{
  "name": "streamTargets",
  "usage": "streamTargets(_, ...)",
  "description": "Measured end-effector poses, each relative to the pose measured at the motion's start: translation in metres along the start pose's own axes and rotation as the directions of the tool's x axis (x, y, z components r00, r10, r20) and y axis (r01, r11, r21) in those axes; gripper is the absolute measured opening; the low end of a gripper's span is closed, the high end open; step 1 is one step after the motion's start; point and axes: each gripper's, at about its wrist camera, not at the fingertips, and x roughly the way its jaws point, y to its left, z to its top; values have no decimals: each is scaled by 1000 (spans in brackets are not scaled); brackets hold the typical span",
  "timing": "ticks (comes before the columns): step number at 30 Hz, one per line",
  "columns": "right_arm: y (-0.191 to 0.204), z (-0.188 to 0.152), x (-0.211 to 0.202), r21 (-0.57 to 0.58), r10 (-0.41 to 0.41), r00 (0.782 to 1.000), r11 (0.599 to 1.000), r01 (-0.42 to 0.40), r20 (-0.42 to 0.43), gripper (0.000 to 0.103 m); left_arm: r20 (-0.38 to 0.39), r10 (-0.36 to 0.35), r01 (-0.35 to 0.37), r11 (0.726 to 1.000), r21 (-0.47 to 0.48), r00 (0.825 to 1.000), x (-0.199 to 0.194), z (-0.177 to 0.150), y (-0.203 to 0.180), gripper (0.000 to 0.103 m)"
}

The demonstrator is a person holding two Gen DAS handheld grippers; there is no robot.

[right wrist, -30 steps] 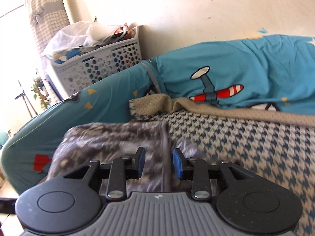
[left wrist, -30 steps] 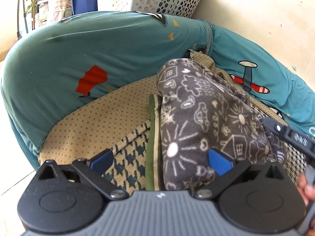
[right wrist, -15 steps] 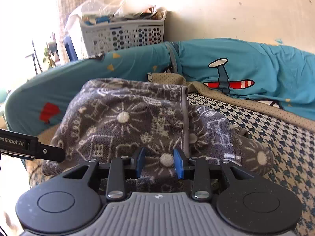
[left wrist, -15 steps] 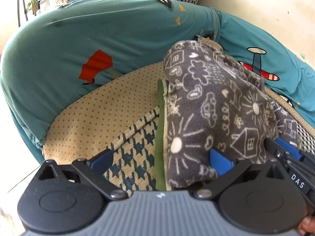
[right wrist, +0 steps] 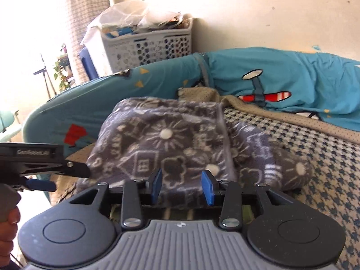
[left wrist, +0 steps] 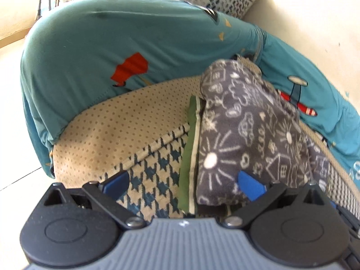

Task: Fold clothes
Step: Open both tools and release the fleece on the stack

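A grey fleece garment printed with white doodles lies folded on the houndstooth mat of a sofa. My left gripper is open wide at the fleece's near end, and its right pad overlaps the fleece's corner. In the right wrist view the same fleece spreads just beyond my right gripper. Its jaws are opening and the pads do not press on the cloth. The left gripper comes in from the left edge of that view, held by a hand.
A green, white-edged cloth strip lies under the fleece's left side. Teal cushions with plane prints ring the seat. A dotted tan border edges the mat. A full white laundry basket stands against the wall behind.
My right gripper's jaws have widened and it has drawn sideways and back from the fleece, which now lies flatter. The left gripper stays open in place, slightly rolled.
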Motion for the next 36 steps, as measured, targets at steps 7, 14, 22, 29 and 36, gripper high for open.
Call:
streamTargets(7,1,-10,15,21,-32,997,999,34,-65,44,-60,55,-50,996,73,997,12,-6,-13,103)
streamTargets(14,-5,-7,-8,121,-53,997,991,60,-64,56,-29,54,-50,991,127,998,0,-17,-29,103)
streamTargets(22,-10,-8,-45,145,-117,989,981,129,-89,72,10,50,-51,981,186,999,-15,-34,-50,103)
streamTargets(29,-20,-14,-69,155,-184,975,967,203,-127,80,26,45,-50,972,229,999,-22,-43,-63,103)
streamTargets(36,-20,-15,-81,151,-200,967,963,224,-156,85,5,7,-8,979,202,1000,-29,-49,-64,103)
